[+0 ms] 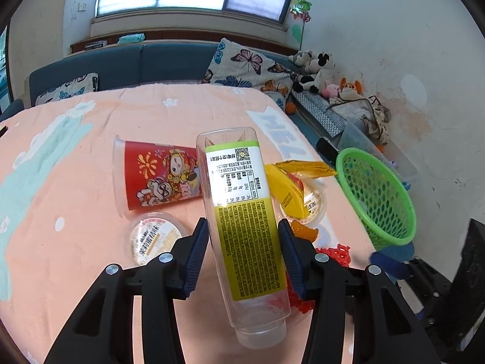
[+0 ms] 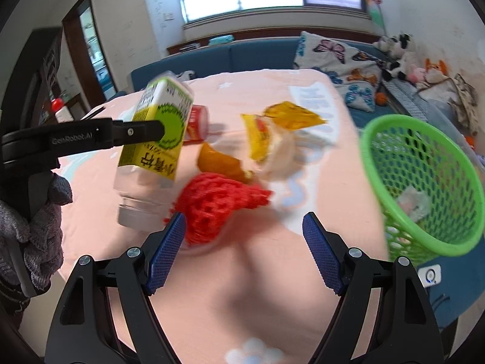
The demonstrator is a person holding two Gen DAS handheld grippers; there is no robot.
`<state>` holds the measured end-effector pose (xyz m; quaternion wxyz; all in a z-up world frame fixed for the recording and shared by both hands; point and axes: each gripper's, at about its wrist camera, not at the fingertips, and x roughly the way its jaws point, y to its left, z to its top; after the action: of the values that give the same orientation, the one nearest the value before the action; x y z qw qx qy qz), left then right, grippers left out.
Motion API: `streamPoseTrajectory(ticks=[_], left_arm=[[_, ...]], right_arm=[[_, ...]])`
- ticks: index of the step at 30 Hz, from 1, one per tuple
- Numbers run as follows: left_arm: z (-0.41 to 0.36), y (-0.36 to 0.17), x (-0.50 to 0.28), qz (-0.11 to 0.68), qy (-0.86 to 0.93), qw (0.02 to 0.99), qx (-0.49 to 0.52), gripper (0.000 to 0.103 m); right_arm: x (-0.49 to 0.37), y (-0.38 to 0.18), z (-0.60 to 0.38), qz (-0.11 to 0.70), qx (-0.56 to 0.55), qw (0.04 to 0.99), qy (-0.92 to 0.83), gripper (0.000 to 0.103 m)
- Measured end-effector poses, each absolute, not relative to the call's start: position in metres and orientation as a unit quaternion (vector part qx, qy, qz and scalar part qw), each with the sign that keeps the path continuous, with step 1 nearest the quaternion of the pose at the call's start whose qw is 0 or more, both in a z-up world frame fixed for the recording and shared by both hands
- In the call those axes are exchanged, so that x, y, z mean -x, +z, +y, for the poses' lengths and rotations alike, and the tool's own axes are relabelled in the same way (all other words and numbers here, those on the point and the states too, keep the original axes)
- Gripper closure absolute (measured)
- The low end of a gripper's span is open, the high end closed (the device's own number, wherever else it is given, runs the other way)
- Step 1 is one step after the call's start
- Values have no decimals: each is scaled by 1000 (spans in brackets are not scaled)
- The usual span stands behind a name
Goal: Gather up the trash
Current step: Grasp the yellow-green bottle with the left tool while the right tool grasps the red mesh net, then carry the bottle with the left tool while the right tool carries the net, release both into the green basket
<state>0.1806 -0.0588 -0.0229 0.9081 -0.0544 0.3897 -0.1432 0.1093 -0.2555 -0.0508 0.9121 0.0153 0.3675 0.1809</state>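
Note:
My left gripper [image 1: 244, 251] is shut on a clear plastic bottle with a yellow-green label [image 1: 245, 221], held above the table, cap end toward the camera. The bottle [image 2: 154, 139] also shows in the right wrist view, clamped by the left gripper's black fingers [image 2: 133, 132]. My right gripper [image 2: 244, 242] is open and empty, just in front of a red foam net [image 2: 212, 203]. A green mesh basket [image 1: 379, 194] [image 2: 424, 182] stands at the table's right edge with some trash inside.
On the peach tablecloth [image 1: 75, 182] lie a red paper cup [image 1: 157, 179], a sealed round pudding cup [image 1: 154, 236], a yellow wrapper over another cup [image 1: 291, 188] and an orange peel [image 2: 221, 163]. A blue sofa with butterfly pillows [image 1: 248, 66] is behind.

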Motion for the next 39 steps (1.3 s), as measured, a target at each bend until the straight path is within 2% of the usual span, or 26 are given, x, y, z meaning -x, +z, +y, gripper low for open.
streamPoseTrajectory(ticks=[6,11,13,16,17,21,39], left_arm=[[-46,-10,-172,379,-146,912,58,58],[-40,1,-169,368,-149,916,58,58],[-38,5,-168,365,-150,917,59,58],[-37,10,-168,360,-151,919,59,58],[-36,11,-168,359,-152,919,60,58],[-38,17,-167,352,-155,921,58,58],[-61,40,-169,337,-187,921,52,58]], right_arm=[[-122,-54,-233,371,-13,907,198,26],[-129,-60,-224,380,-8,904,195,42],[-128,-60,-224,380,-10,904,195,44],[-126,-58,-226,375,-11,906,197,51],[-126,-57,-226,375,-12,905,202,57],[-123,-54,-228,373,-14,904,208,64],[-101,-6,-278,316,-44,932,173,67]])
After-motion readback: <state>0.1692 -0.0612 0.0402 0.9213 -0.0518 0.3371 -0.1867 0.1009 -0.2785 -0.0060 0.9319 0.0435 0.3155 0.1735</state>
